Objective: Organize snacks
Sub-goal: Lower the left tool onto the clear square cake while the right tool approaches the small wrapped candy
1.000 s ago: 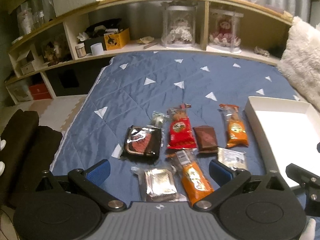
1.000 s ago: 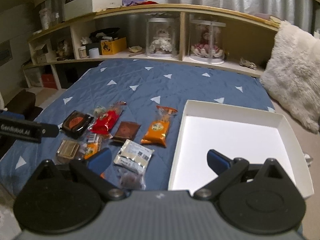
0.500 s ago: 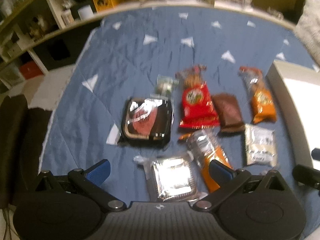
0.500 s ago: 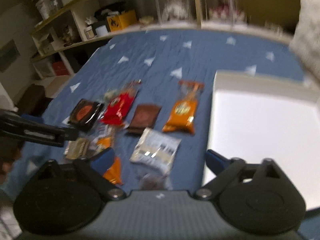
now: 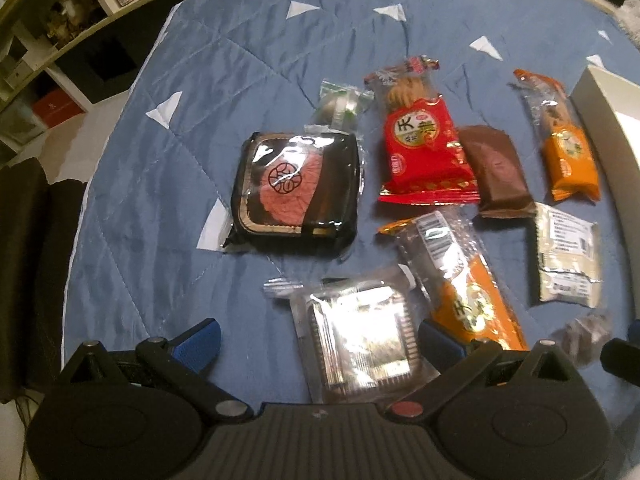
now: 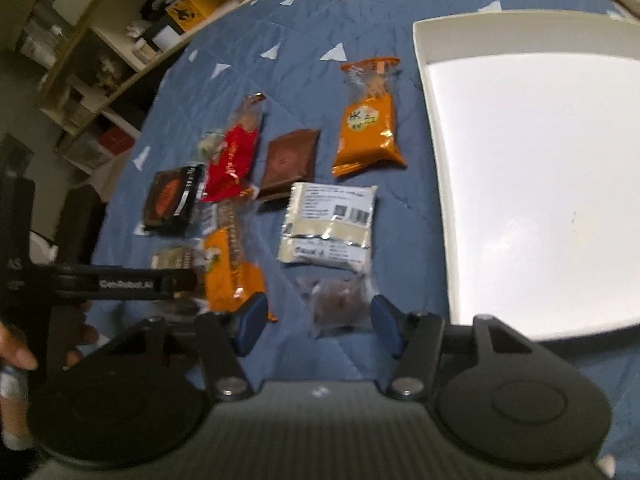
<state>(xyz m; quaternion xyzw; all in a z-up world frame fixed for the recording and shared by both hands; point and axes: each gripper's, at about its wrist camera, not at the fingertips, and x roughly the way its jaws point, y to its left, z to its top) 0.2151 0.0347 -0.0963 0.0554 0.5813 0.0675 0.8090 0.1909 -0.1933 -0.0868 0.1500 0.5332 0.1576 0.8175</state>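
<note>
Nine wrapped snacks are spread on a blue quilted bed cover (image 5: 168,184) printed with white triangles, all to the left of a white shallow box (image 6: 428,92) in which nothing is seen. In the right wrist view, the far orange packet (image 6: 368,128) is laid with its long axis running from 6 to 12 o'clock, clear end toward 12. The red packet (image 5: 424,152) is laid likewise, its clear end at 12 in the left view. The brown square pouch (image 5: 498,170) is found between these two. The black-tray mooncake (image 5: 294,190) lies at 9 o'clock of the red packet, a small green-sealed sweet (image 5: 340,104) just beyond it. The near orange packet (image 5: 460,276) is angled from 11 to 5 o'clock. The silvery label-up sachet (image 6: 330,226) lies near the box's left wall.

The left claw (image 5: 320,334) is held wide apart, low over the clear-wrapped square pastry (image 5: 360,338). The right claw (image 6: 316,322) is held apart around a small dark clear-wrapped sweet (image 6: 338,306), its pads not seen to touch it.
</note>
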